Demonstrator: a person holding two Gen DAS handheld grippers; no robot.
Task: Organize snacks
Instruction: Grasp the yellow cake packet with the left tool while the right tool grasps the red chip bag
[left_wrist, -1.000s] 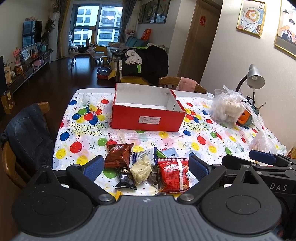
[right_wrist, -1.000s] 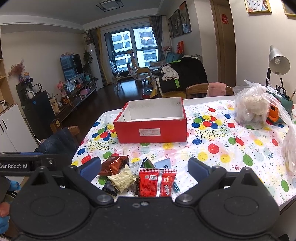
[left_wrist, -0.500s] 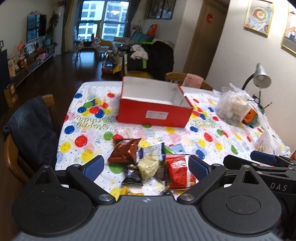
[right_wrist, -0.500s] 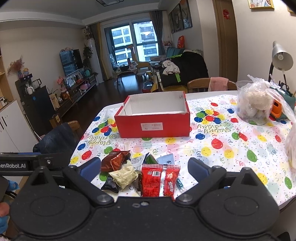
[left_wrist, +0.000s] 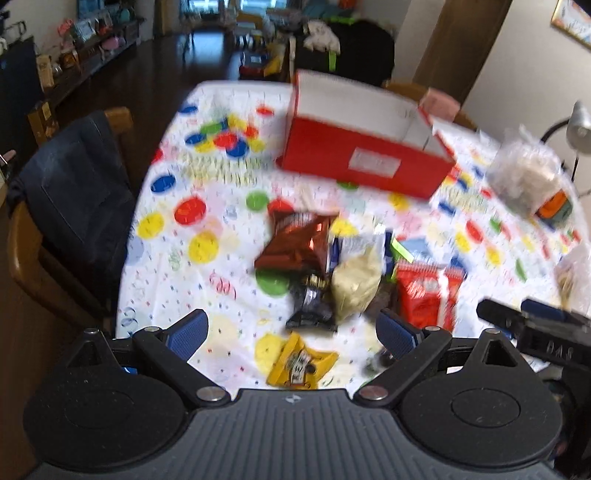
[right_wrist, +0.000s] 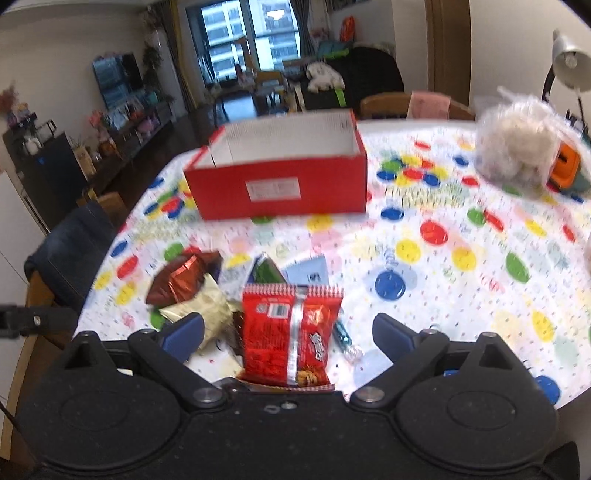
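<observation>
A pile of snack packets lies at the table's near edge: a brown foil bag, a pale yellow bag, a black packet, a yellow packet and a red bag. The red bag also shows in the right wrist view. An open red box with a white inside stands behind them, also in the right wrist view. My left gripper is open and empty above the pile. My right gripper is open, with the red bag between its fingers.
The table wears a balloon-print cloth. A clear bag of pale items and an orange object sit at the far right by a desk lamp. A chair with a dark jacket stands at the left.
Both grippers have moved forward and tilted down toward the snack pile, which now looks larger. A yellow packet has come into the left wrist view. Both stay open.
</observation>
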